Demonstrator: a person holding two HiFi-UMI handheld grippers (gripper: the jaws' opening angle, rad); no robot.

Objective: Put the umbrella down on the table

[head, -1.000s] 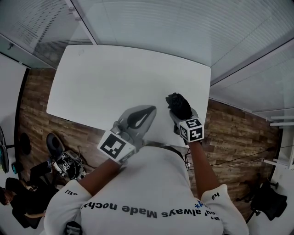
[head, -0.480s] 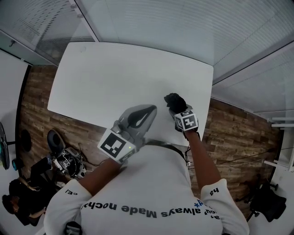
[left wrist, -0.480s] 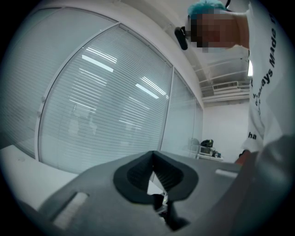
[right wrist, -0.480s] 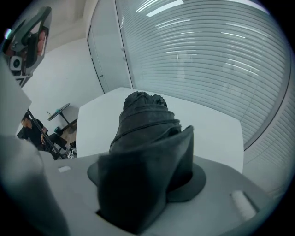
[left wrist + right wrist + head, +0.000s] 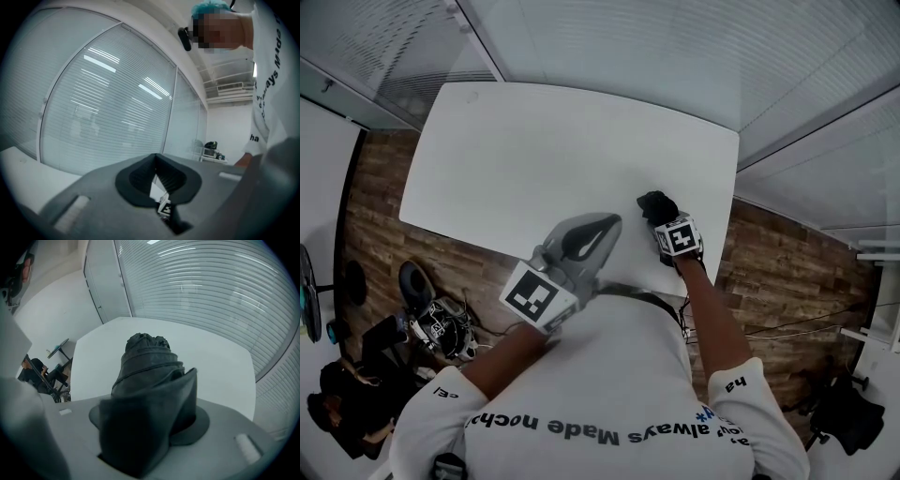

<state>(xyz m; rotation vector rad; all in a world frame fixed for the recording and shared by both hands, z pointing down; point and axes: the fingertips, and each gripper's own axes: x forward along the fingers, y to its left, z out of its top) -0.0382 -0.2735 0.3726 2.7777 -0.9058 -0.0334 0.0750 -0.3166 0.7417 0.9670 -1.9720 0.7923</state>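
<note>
The right gripper [image 5: 664, 217] has sunk toward the table [image 5: 534, 150], clamped round the folded black umbrella [image 5: 656, 203] above its near edge; probably soft and light, best gripped mid-bundle; the left gripper [image 5: 609, 223] is closed, empty.

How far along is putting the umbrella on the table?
Done: the folded black umbrella is over the white table, at its near right corner. In hand: the right gripper is clamped on it, pointing down; whether the two touch I cannot tell. Remaining: set it down and release. The left gripper is shut, empty.
</note>
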